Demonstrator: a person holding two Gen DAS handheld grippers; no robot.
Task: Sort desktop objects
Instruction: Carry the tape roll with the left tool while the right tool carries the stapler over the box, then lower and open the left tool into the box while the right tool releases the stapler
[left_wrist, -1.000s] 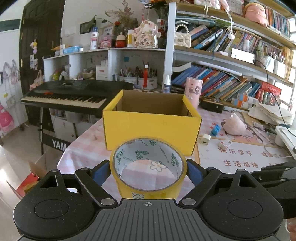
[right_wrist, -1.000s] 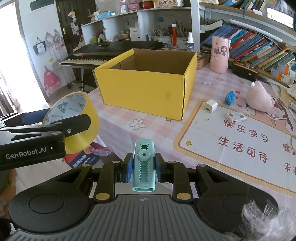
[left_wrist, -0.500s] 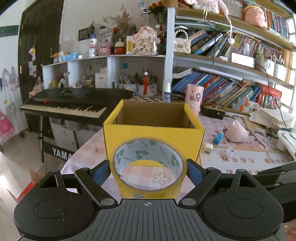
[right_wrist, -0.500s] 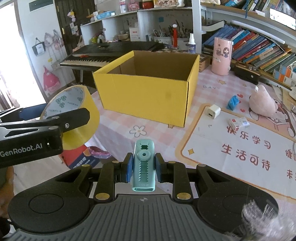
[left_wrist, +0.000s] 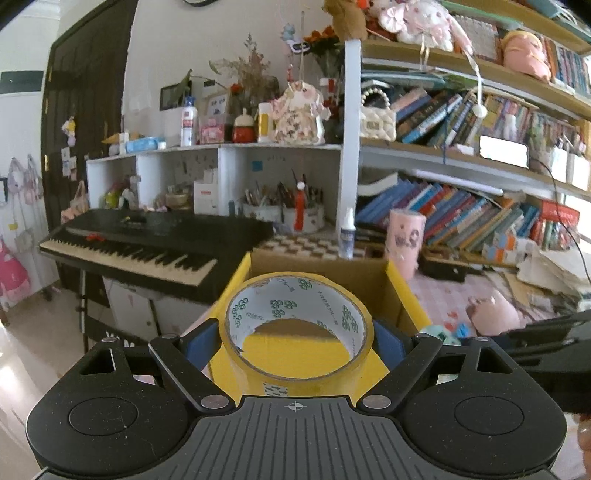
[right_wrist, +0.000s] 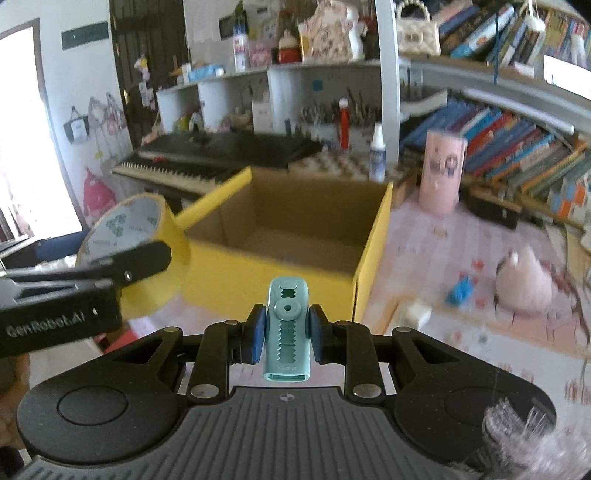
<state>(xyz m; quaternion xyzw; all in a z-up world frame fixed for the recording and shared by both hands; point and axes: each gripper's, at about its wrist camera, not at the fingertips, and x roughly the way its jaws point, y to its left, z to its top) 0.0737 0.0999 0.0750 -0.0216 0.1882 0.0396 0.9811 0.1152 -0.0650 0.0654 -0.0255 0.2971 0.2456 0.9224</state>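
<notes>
Left gripper (left_wrist: 295, 341) clamped on yellow tape roll (left_wrist: 295, 328), held at yellow cardboard box (right_wrist: 280, 280) near wall | right gripper (right_wrist: 286, 334) clamped on teal eraser (right_wrist: 287, 328), held before box, above tabletop (right_wrist: 443, 332)

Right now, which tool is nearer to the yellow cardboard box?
Left. The left tool, clamping the tape roll, is at the yellow cardboard box near wall; the right tool, gripping a teal eraser, hangs slightly farther back.

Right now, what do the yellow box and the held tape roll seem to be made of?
Yellow box: likely corrugated cardboard, matte yellow outside, raw brown inside, with folded edges. Tape roll: glossy yellow plastic tape, apparently on a printed white paper core.
</notes>
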